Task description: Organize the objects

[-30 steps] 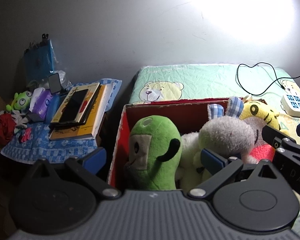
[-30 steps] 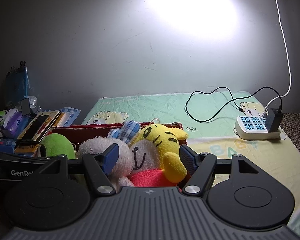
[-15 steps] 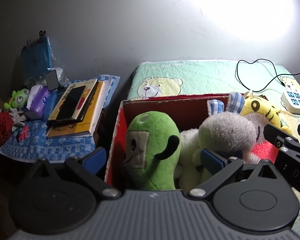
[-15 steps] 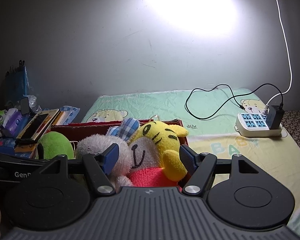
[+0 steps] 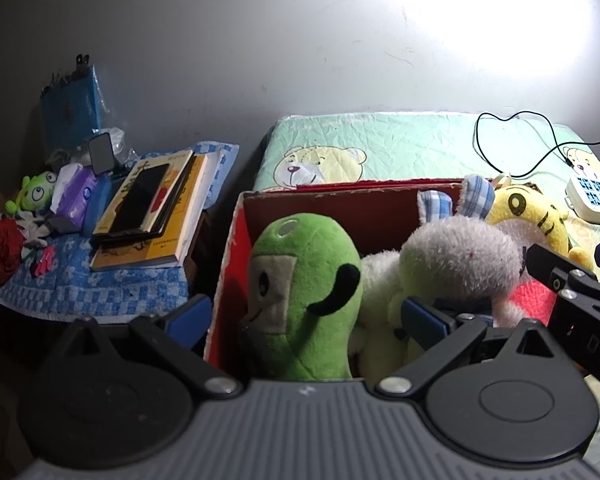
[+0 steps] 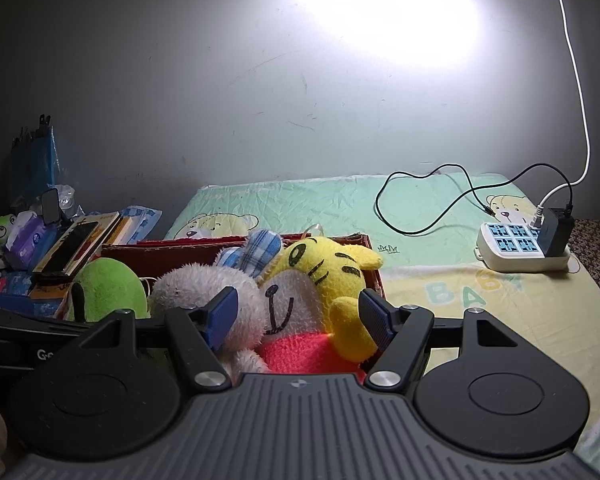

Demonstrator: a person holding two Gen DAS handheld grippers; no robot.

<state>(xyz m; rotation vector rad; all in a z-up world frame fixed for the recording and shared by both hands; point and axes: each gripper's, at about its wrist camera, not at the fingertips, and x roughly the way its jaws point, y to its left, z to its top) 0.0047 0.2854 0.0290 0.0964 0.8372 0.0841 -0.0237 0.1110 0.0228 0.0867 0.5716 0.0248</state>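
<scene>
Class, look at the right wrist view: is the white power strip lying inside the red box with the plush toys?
No. The white power strip lies on the bed mat, well to the right of the red box.

Dim room, blown-out glare on wall (image 6: 388,12), dark fisheye corners, sharp focus

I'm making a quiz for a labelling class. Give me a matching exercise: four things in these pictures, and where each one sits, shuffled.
Things
1. green plush
2. yellow tiger plush
3. power strip
4. black phone

Places
A. on the stack of books
B. on the bed mat, outside the box
C. left side of the red box
D. right side of the red box

Pairs: 1-C, 2-D, 3-B, 4-A
</scene>
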